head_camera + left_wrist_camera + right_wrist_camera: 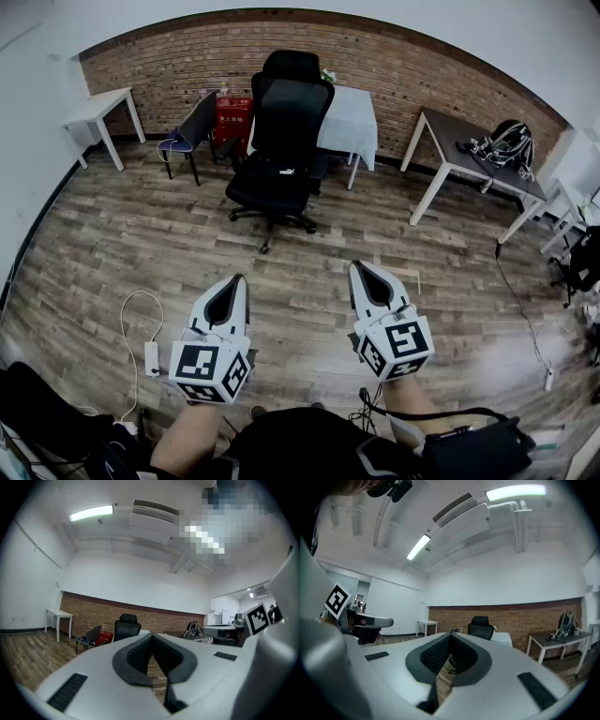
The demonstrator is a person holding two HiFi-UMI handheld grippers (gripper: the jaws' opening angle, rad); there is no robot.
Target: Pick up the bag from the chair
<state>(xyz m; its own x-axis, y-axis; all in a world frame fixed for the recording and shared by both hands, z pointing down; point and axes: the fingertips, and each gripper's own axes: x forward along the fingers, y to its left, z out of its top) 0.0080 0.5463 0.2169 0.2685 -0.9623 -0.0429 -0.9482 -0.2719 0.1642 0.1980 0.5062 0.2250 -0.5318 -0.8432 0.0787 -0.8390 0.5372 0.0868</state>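
A black office chair (281,141) stands mid-room before the brick wall; it also shows in the left gripper view (126,626) and the right gripper view (481,626). I see no clear bag on its seat. A small dark chair (190,129) to its left carries something blue on its seat. A black backpack (507,144) lies on the dark table at the right. My left gripper (232,284) and right gripper (360,272) hover side by side, level, well short of the chairs. Both are shut with nothing between their jaws.
A white table (100,108) stands at the far left and a white-covered table (349,122) behind the office chair. The dark table (459,141) is at the right. A white cable with a power strip (151,357) lies on the wood floor near me.
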